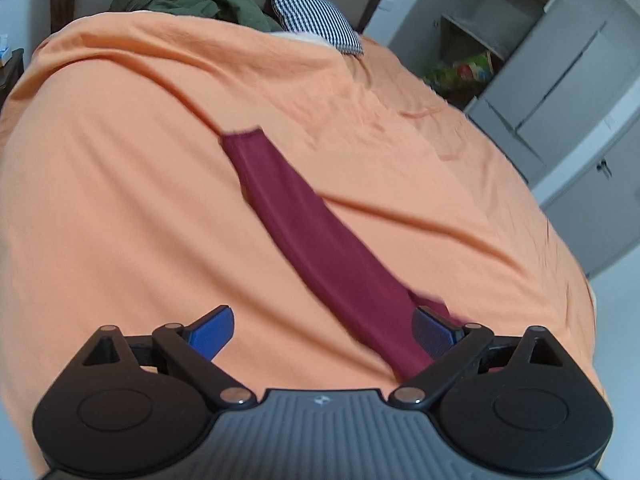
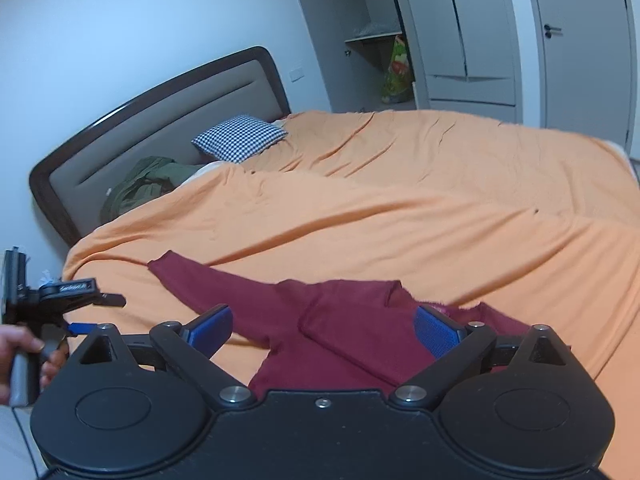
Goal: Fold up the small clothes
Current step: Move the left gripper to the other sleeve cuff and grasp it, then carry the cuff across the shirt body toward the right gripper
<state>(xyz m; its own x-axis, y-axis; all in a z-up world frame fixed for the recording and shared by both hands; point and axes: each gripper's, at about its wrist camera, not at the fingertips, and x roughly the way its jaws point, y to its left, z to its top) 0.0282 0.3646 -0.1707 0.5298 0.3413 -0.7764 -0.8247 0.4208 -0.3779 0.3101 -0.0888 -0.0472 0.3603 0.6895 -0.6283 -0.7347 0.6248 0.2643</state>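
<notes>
A maroon long-sleeved garment lies partly folded on the orange bedspread, with one sleeve stretched out to the left. In the left wrist view that sleeve runs as a long strip from the middle down to the right finger. My left gripper is open above it, its pads gripping nothing. My right gripper hangs open over the garment's folded body, also gripping nothing. The left gripper also shows at the far left of the right wrist view, held by a hand.
A checked pillow and a green jacket lie by the padded headboard. Grey wardrobes stand beyond the bed, one with open shelves and a colourful bag. The bedspread is wrinkled.
</notes>
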